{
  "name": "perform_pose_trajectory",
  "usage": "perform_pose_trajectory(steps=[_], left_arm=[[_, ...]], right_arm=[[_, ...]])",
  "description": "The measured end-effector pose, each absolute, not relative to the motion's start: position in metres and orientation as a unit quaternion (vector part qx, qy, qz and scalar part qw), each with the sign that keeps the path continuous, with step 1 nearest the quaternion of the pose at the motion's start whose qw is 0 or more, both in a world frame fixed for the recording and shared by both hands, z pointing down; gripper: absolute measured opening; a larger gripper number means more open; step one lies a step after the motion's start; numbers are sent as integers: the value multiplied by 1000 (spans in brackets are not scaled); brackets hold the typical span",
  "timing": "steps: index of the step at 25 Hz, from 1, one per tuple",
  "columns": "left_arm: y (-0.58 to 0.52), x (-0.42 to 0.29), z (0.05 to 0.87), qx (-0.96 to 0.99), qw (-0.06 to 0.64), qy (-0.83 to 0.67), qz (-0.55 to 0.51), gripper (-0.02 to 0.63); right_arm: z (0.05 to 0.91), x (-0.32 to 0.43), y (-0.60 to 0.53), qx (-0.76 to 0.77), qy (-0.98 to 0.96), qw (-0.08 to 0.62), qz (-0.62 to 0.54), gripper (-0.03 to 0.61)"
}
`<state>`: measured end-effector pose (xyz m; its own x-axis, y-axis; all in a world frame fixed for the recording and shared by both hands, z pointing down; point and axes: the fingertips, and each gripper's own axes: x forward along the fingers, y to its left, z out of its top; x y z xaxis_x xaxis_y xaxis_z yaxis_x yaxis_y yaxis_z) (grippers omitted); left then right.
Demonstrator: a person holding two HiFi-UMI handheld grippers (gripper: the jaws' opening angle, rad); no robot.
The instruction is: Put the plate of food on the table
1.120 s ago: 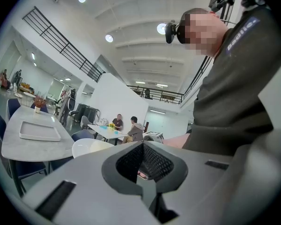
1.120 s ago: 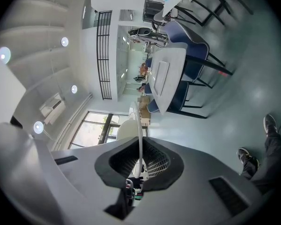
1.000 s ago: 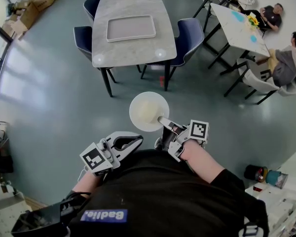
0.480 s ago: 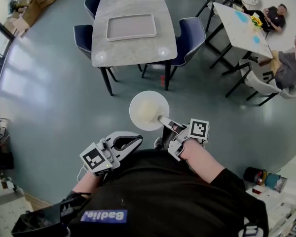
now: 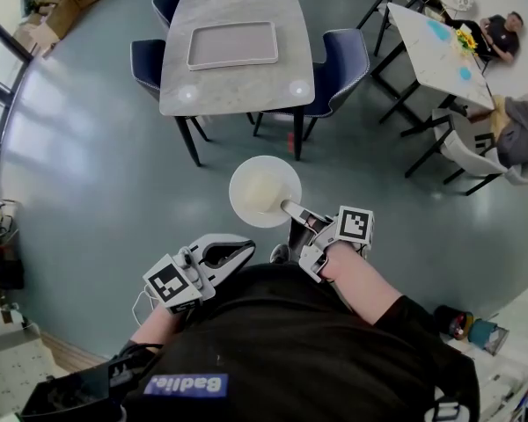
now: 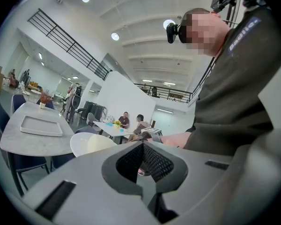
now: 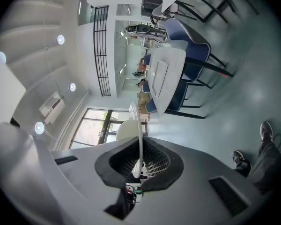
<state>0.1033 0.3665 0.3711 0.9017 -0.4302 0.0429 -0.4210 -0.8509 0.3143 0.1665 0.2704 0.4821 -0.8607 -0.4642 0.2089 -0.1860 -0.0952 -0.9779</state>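
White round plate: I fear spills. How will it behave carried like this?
Likely stiff: the white round plate sits flat though the right gripper pinches only its rim. Probably tip-prone, its pale food overhanging the jaws.

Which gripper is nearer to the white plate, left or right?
Right. The right gripper grips the plate at its rim; the left gripper is apart, below and left of it.

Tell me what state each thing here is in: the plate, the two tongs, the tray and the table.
plate: carried above the floor, gripped by its rim, pale food on it, not yet on the table
right tongs: shut on the plate's rim
left tongs: shut, nothing in them
tray: empty, lying flat on the table
table: holds the tray
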Motion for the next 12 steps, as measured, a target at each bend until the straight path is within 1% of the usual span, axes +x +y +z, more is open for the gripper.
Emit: perform_pose_trajectory(steps=[4,12], left_arm=[[371,107,383,958,167,-234,9,8],[368,117,383,953,171,-251,3,8]], right_arm=[[486,171,268,-241,669,94,-697,25],[482,175,261,-229,675,89,-696,25]])
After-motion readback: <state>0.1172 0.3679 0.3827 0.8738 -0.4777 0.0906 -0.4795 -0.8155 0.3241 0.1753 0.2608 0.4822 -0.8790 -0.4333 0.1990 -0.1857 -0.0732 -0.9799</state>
